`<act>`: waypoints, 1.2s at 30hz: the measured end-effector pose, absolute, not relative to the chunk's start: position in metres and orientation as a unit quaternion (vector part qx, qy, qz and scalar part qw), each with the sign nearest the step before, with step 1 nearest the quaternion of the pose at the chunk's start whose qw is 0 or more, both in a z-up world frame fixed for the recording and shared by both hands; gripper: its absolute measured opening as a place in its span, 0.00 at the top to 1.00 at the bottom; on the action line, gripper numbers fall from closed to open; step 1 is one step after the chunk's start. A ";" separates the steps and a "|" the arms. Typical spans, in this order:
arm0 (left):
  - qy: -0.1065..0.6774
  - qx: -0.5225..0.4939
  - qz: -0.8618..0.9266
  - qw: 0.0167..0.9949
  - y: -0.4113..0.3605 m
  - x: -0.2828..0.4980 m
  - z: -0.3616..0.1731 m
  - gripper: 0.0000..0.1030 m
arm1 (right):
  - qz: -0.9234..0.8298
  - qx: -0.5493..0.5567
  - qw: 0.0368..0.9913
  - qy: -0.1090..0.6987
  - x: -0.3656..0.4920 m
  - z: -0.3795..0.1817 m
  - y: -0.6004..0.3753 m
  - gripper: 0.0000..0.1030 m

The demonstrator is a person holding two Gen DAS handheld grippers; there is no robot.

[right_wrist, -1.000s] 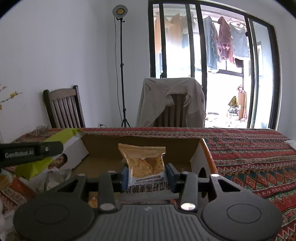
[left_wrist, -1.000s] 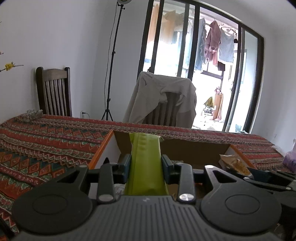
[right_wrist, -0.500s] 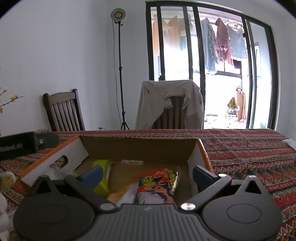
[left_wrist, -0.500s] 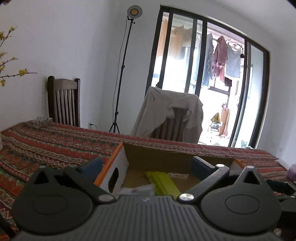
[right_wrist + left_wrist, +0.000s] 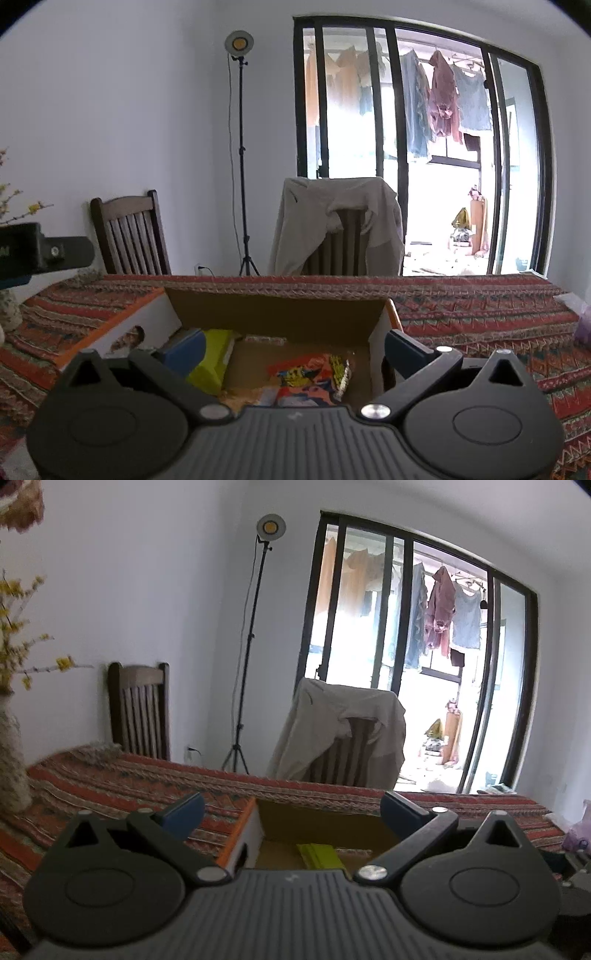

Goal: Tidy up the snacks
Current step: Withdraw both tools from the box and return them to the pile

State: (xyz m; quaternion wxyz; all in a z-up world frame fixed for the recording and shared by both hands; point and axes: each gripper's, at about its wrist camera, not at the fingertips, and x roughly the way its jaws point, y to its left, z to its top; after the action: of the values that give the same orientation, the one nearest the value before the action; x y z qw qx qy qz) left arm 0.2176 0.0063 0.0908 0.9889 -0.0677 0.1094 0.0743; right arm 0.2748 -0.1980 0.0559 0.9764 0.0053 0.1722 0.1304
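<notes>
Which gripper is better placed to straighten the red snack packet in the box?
Probably the right gripper: open, empty, with the red snack packet just below its fingers inside the box. The left gripper, also open, faces the green packet.

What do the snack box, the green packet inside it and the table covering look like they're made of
The snack box looks like corrugated cardboard: matte brown inside, printed white and orange outside. The green packet seems to be thin plastic or foil wrap, smooth with a slight sheen and creased edges, though that is hard to confirm. The table covering appears to be woven fabric, matte, with banded zigzag patterning.
</notes>
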 end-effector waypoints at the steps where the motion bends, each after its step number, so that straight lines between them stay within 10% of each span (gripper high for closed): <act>1: 0.112 -0.065 0.075 0.989 0.007 0.214 0.092 0.00 | 0.131 0.004 0.976 0.172 0.272 0.058 -0.197 0.00; 36: 0.236 -0.078 0.041 0.968 0.035 0.047 0.016 0.00 | 0.148 0.014 0.958 0.243 0.097 0.015 -0.232 0.00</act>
State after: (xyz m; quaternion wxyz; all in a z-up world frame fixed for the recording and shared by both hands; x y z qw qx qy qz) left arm 0.0471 0.0350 0.0162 0.9678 -0.0778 0.2357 0.0411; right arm 0.0969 -0.2324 0.0152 0.9585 0.0144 0.2431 0.1484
